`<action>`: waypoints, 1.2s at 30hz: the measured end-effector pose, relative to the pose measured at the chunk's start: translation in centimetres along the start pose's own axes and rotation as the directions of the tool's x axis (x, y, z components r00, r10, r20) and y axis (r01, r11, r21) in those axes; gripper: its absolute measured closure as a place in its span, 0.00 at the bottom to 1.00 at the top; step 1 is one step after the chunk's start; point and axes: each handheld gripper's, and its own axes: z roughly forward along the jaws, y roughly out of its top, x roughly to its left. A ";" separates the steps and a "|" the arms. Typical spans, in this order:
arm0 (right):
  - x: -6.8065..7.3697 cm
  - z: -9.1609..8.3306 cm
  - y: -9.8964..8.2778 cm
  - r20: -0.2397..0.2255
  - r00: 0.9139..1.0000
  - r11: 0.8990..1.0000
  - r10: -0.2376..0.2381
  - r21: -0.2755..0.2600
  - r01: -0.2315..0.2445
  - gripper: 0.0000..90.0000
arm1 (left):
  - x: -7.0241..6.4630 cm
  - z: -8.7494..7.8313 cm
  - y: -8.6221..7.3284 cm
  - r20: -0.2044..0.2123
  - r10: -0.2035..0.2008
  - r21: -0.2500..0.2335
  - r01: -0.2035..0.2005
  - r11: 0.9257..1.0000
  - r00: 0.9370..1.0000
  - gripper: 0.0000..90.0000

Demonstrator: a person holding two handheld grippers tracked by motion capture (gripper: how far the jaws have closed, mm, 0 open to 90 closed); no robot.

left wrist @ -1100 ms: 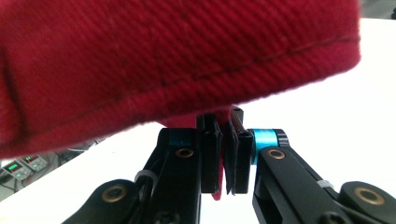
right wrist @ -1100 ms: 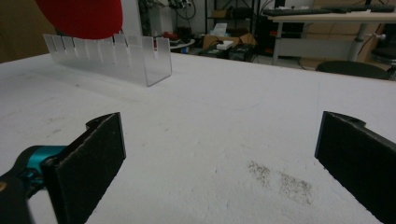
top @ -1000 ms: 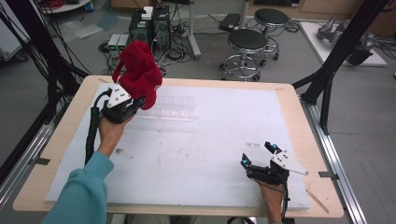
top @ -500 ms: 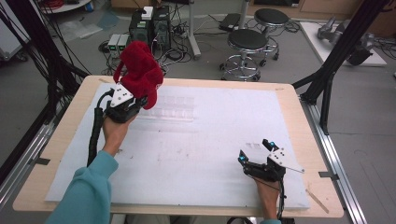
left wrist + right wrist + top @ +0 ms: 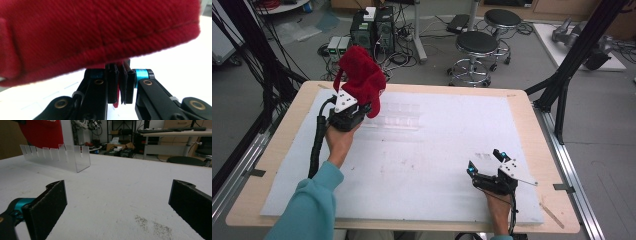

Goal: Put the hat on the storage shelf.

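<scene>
Left gripper (image 5: 362, 107) is clamped on just a thin fold of the red cap (image 5: 360, 75), up at the far left; might slip onto the clear rack (image 5: 397, 116). Right gripper (image 5: 486, 162) sits near-right, jaws wide apart.

The white mat (image 5: 422, 165) is bare in the middle and along the near side, so a gripper can slide there. A clear plastic rack (image 5: 398, 116) stands at the far left and blocks that spot. The red cloth (image 5: 362, 77) hangs just above its left end. The right gripper (image 5: 486, 162) sits low, well apart from the rack.
</scene>
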 end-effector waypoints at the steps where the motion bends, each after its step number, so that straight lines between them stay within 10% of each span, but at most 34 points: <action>1: 0.0 0.0 0.0 0.000 1.000 1.000 0.000 0.000 0.000 0.01 | -0.1 0.1 -0.1 0.001 0.010 0.010 -0.010 1.000 1.000 0.95; 16: 0.2 0.0 -0.1 0.002 1.000 1.000 -0.021 -0.004 0.021 0.01 | -0.3 0.0 -3.0 0.037 0.008 0.013 -0.008 1.000 0.999 0.93; 24: -0.1 -0.2 -0.1 -0.004 1.000 1.000 0.011 -0.010 -0.011 0.01 | -0.2 0.1 -4.2 0.041 -0.012 0.026 0.011 1.000 0.999 0.75; 30: -0.1 -0.2 -0.1 -0.005 1.000 1.000 0.009 -0.013 -0.009 0.01 | -0.5 -0.6 -4.7 0.017 -0.021 0.025 0.021 0.999 1.000 0.16; 36: 0.0 -0.2 -0.1 -0.003 1.000 1.000 0.004 -0.014 -0.004 0.01 | 0.4 -3.6 -7.0 0.128 -0.045 0.044 0.039 0.998 0.991 0.10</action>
